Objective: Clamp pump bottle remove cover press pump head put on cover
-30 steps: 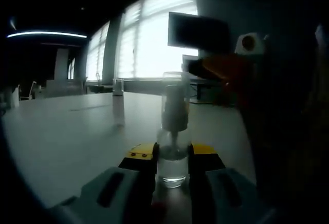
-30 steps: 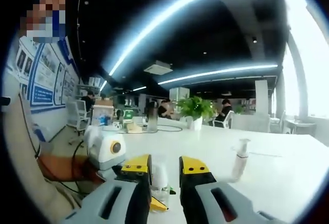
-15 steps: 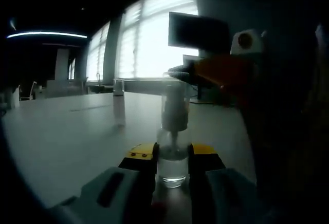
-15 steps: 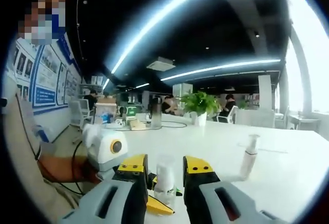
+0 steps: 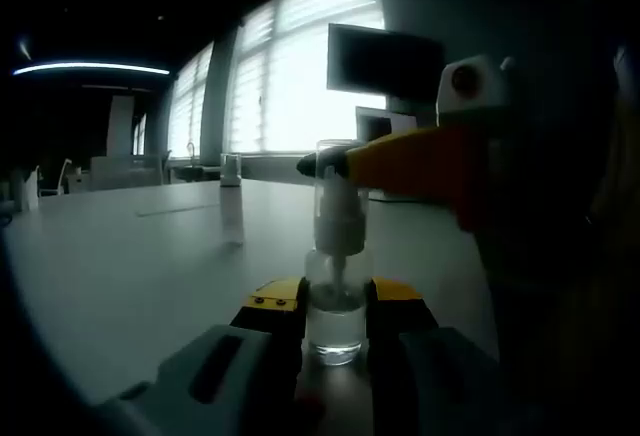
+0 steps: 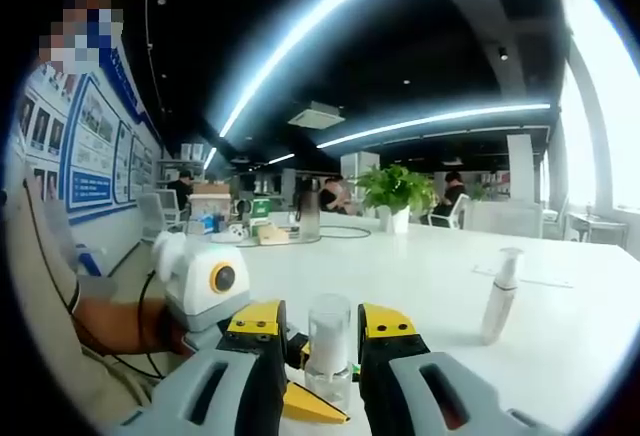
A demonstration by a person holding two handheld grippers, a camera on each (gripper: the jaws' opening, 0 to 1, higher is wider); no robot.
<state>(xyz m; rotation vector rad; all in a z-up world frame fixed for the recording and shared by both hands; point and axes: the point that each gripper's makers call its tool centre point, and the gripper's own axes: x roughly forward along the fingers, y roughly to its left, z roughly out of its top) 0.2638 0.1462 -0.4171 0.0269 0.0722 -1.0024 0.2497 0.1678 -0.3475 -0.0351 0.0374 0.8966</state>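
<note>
Nearest, the left gripper (image 5: pixel 335 321) clamps the clear glass pump bottle's (image 5: pixel 335 318) base on the white table (image 5: pixel 130 256). Higher, the right gripper (image 6: pixel 322 341) brackets its clear cover (image 6: pixel 329 328), contact unclear. Clamping looks done; cover removal, pressing, recapping remain.

Grey hand-held gripper (image 6: pixel 318 331), yellow-tipped black jaws

Left gripper (image 5: pixel 335 308) clamped on pump bottle (image 5: pixel 337 256), upright on worktop (image 5: pixel 150 256); right gripper (image 5: pixel 330 165) touching its clear cover (image 5: pixel 338 171).
</note>
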